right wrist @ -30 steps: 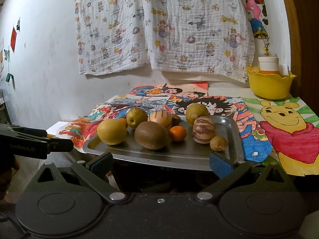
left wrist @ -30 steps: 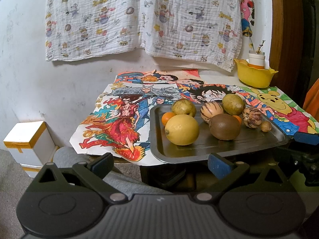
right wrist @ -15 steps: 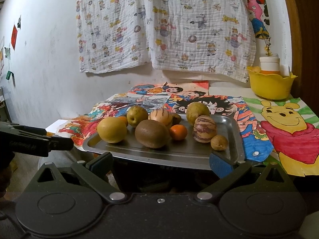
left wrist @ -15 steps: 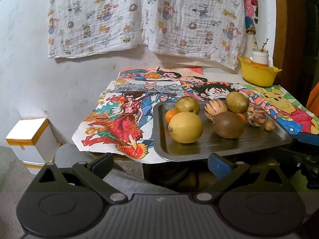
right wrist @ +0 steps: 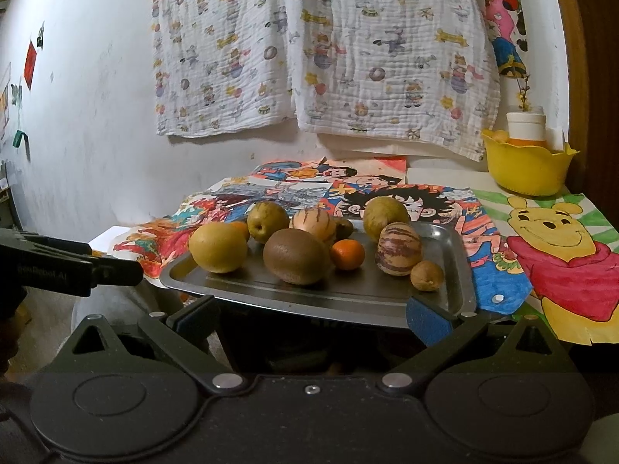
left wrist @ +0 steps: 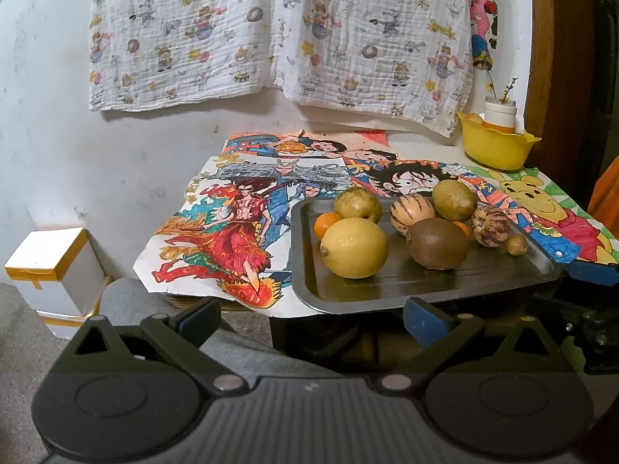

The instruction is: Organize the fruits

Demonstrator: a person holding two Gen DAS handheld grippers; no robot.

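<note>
Left wrist view: your fruits, lemon [left wrist: 354, 248] and kiwi [left wrist: 438, 243] foremost, sit clustered on the metal tray [left wrist: 387, 290]. Left gripper [left wrist: 309, 315] and right gripper [right wrist: 311, 315] hang short of it, jaws spread, empty, presumably choosing.

My left gripper [left wrist: 313, 315] before the tray [left wrist: 387, 290], lemon [left wrist: 354, 248] front-left on it, kiwi [left wrist: 439, 243] to its right, bowl [left wrist: 495, 147] far behind right, box [left wrist: 54, 266] on the floor left.

both tongs [left wrist: 311, 319] [right wrist: 311, 319] wide apart, unloaded
</note>
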